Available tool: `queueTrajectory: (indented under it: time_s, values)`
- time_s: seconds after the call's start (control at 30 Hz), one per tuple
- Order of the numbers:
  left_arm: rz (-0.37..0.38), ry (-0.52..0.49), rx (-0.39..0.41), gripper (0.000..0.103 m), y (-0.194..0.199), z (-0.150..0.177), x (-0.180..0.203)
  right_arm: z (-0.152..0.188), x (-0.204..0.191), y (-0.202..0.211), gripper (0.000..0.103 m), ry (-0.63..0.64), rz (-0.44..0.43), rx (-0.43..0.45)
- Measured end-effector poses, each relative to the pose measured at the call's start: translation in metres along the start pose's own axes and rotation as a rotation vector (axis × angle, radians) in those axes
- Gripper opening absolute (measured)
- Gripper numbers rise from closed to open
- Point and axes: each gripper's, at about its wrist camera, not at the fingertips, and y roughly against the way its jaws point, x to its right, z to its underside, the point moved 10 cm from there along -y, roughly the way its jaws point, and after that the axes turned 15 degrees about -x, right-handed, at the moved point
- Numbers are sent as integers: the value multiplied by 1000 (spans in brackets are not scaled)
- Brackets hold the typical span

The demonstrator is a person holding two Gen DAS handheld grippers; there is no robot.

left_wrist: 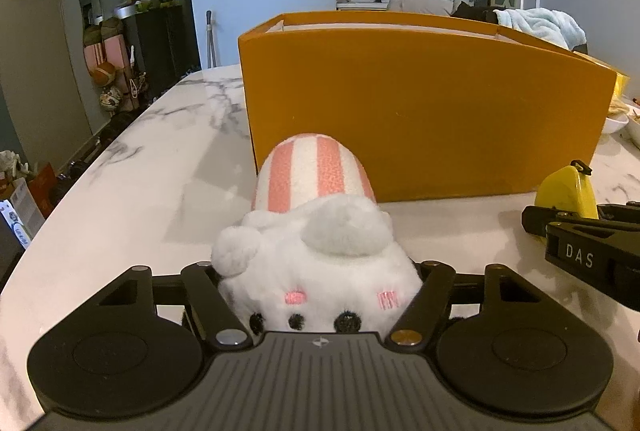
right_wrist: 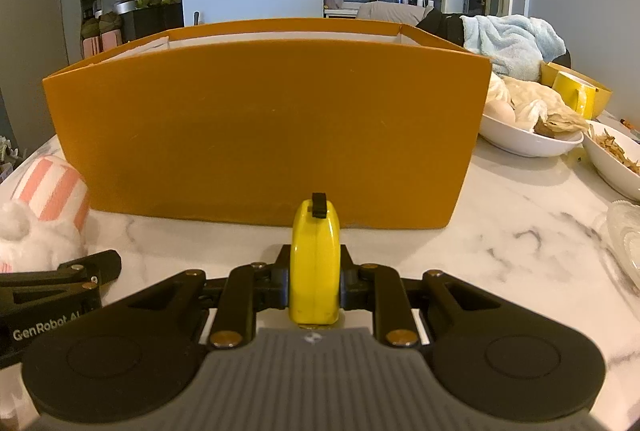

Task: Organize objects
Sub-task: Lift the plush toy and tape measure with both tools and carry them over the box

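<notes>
Two hand-held grippers sit side by side on a white marble worktop (right_wrist: pixel 500 223), both facing a tall orange box (right_wrist: pixel 264 127) w/ an open top. The left hand-held gripper (left_wrist: pixel 320 283) is closed around a white plush toy (left_wrist: pixel 316 251) w/ pink-striped body, its face toward the camera; the toy looks to be resting on the worktop, just in front of the box's near wall. The right hand-held gripper (right_wrist: pixel 314 281) is clamped narrow on a yellow tape measure (right_wrist: pixel 315 263), held upright on edge, also low and close to the box front.

Right of the box: white bowls of food (right_wrist: pixel 532 143), a yellow mug (right_wrist: pixel 572 95), a light-blue towel (right_wrist: pixel 516 43) behind.

Likely step — lift each item over the box wall and drop it inside. To do it well: raise straight up first, since the wall is high and very near; clear the rim before moving fwd. The plush is soft and may sag or snag on the edge, so keep the squeeze firm. Take one side at a time — the two grippers are near each other and could bump.
</notes>
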Motion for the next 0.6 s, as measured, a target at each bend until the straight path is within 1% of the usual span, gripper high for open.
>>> queueTrajectory:
  time_s: [0.1,0.33,0.5,0.6]
  values:
    - [-1,-4,-9,80,3,4,0,5,-1,5,22,2,-4,4]
    - [26,3,-34,80,13,8,-1,12,0,21,22,-2,-24,12]
    - [62,-16,-20,80,29,1,5,9,-1,40,22,-3,-44,33]
    - [64,-34,-11,80,39,-4,10,5,-1,54,22,-1,-51,51]
